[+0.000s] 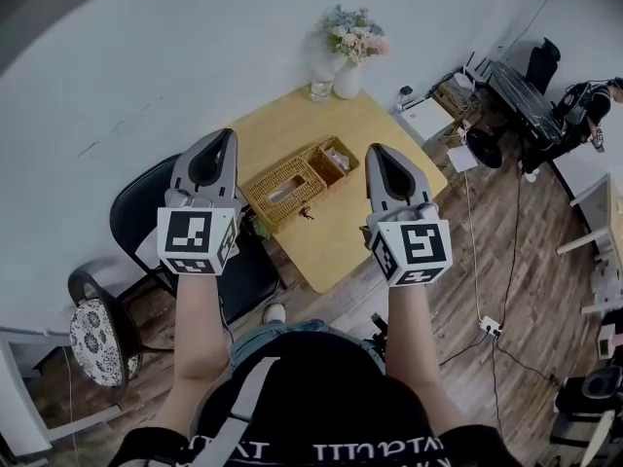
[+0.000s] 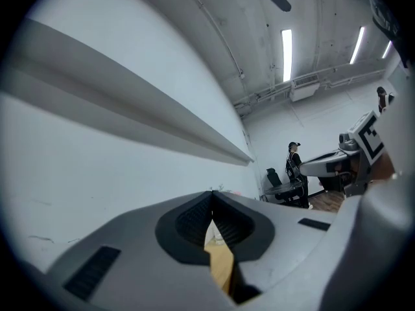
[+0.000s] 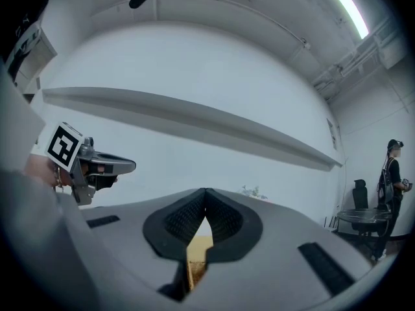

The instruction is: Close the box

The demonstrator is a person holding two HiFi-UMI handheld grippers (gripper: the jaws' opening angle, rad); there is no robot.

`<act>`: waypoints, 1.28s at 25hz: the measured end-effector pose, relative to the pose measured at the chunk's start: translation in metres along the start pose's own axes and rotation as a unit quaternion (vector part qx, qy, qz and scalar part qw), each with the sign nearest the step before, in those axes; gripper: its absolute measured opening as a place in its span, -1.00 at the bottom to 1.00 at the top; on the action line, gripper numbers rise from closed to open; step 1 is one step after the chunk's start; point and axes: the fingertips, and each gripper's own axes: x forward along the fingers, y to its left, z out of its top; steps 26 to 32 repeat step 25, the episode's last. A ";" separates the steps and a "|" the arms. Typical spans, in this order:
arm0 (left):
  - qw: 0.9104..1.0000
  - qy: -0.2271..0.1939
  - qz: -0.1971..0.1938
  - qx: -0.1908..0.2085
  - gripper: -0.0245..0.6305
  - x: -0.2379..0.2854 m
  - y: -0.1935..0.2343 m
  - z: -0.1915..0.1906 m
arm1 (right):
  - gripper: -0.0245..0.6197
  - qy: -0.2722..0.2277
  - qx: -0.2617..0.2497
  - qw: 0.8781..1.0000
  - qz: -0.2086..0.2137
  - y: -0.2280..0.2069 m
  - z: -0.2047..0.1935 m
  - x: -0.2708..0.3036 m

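One wicker box point(image 1: 292, 185) lies slantwise near the middle of the wooden table point(image 1: 380, 125). Its right-hand end appears open with something pale inside, so the closing looks not yet begun. Both the left tongs point(image 1: 226, 136) and the right tongs point(image 1: 376, 150) are held high and side by side above the table, well clear of the box, probably as a ready pose before reaching down. Each pair is pressed together at the tips and pinches nothing; only a sliver of table shows through the slit behind the tips.
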 end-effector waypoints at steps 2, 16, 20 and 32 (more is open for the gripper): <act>1.000 -0.005 0.001 0.003 -0.89 0.000 -0.001 0.005 | -0.88 -0.004 -0.002 1.000 0.000 -0.001 0.003 -0.001; 1.000 -0.022 -0.001 0.016 -0.89 0.000 -0.013 0.021 | -0.88 -0.012 -0.004 1.000 -0.012 -0.013 0.011 -0.015; 1.000 -0.024 -0.007 0.016 -0.89 -0.001 -0.016 0.021 | -0.88 -0.013 -0.003 1.000 -0.013 -0.013 0.011 -0.017; 1.000 -0.022 -0.005 0.012 -0.89 -0.001 -0.014 0.018 | -0.88 -0.017 -0.002 1.000 -0.009 -0.012 0.013 -0.018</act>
